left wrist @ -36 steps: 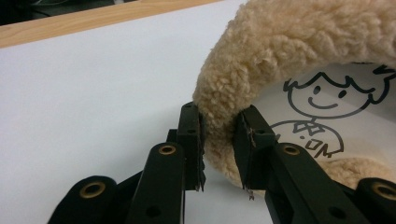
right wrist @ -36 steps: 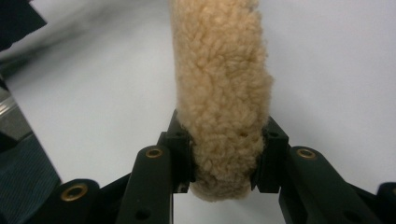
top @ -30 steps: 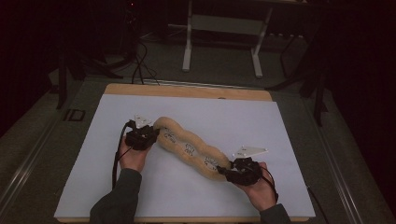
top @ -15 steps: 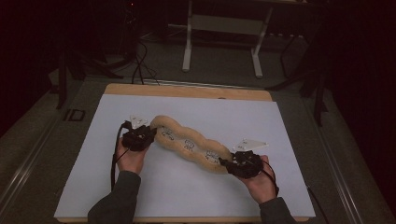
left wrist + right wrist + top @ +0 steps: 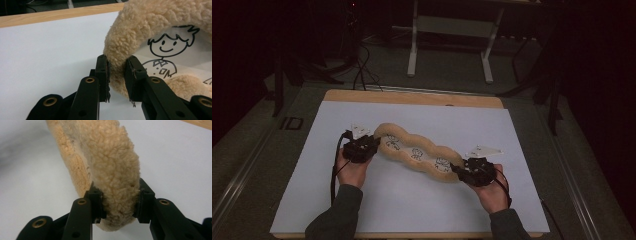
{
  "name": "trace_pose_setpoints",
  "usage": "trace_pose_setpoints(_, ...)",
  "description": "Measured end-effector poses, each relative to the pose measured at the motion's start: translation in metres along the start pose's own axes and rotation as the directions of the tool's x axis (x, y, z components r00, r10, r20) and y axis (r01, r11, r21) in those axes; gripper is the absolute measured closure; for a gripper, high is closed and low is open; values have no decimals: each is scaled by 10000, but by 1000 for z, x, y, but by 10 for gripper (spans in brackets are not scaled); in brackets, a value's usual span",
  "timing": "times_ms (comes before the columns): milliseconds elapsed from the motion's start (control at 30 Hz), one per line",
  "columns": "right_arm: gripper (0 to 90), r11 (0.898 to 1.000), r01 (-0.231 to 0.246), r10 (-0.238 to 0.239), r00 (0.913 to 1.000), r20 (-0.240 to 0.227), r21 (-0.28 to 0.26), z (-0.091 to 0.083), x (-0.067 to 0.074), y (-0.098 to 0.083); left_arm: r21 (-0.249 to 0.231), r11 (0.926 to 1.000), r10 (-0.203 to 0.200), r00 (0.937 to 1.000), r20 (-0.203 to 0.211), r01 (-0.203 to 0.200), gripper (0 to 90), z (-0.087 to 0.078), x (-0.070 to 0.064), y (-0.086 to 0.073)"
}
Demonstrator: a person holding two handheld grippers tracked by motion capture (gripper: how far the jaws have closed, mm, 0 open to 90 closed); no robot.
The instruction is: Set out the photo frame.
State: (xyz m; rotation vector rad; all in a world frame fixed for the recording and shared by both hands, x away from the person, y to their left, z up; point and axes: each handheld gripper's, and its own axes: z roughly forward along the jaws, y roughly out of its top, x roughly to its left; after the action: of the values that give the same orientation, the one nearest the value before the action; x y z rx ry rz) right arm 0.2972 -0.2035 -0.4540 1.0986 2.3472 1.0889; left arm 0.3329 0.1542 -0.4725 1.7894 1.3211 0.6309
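Two grippers hold one long fleecy thing by its ends: a tan plush strip with cartoon figures printed on its pale inner face, lying twisted and diagonal across the white sheet that covers the wooden table; the left gripper pinches the far-left end, its jaws pressed narrow into the fleece edge, while the right gripper clamps the near-right end, its pads sunk into a thicker fold; gripping at opposite ends probably lets the person stretch or untwist the strip, since a hold near the middle would leave both tails slack; the strip rests partly on the sheet between the hands, its coils turning the printed face up in places; both hands sit low, near the surface.
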Motion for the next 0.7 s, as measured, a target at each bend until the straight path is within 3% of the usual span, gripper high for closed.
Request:
trace_pose_setpoints(300, 652, 10000, -25, 25, 9994, 354, 22, 4, -5, 3, 24, 10000, 52, 9999, 94, -52, 751, -5, 0, -1)
trace_pose_setpoints(700, 648, 9997, 126, -137, 9987, 498, 212, 13, -10, 9, 26, 9997, -234, 9997, -31, 234, 752, -4, 2, -9)
